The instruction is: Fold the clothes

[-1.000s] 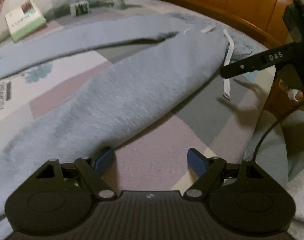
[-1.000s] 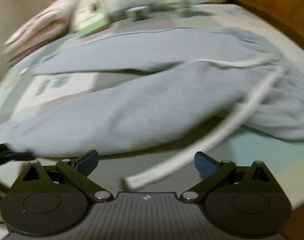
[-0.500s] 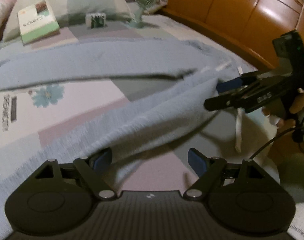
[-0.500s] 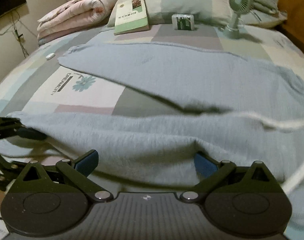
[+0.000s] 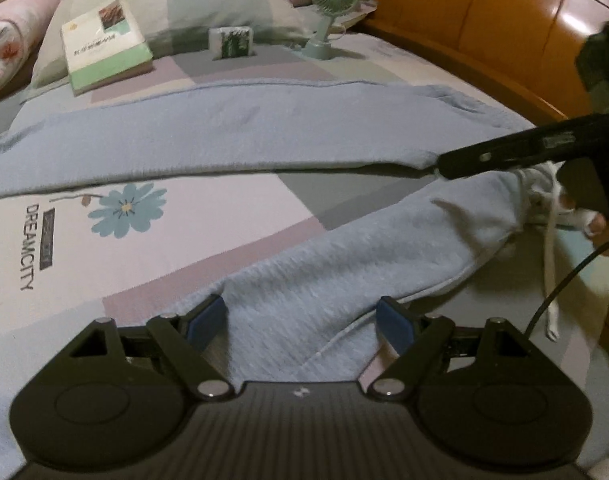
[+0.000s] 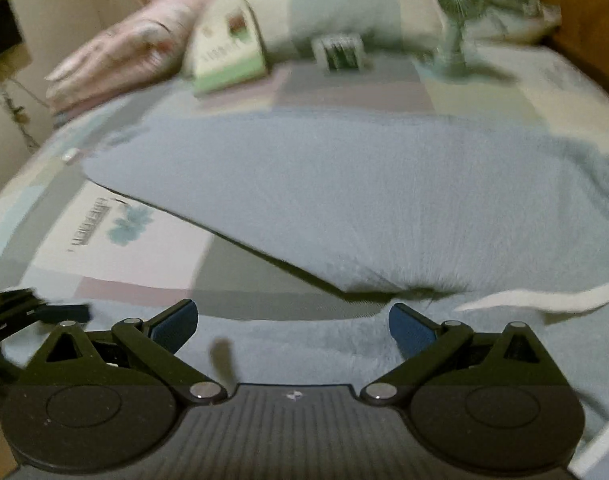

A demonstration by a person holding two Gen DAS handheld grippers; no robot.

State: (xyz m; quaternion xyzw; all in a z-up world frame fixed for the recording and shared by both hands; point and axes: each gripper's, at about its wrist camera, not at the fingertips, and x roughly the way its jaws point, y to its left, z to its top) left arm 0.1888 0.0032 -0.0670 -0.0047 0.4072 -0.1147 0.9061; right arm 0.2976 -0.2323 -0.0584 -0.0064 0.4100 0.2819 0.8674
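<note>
Light-blue sweatpants (image 5: pixel 264 136) lie spread across the bed (image 5: pixel 152 256), filling mid-frame. Left hand-held gripper (image 5: pixel 300 322) and right hand-held gripper (image 6: pixel 292 322) are both spread wide, straddling fabric without pinching.

Trousers (image 5: pixel 264 128) on bed (image 5: pixel 192 240); book (image 5: pixel 104 52), fan (image 5: pixel 332 12) behind.
</note>
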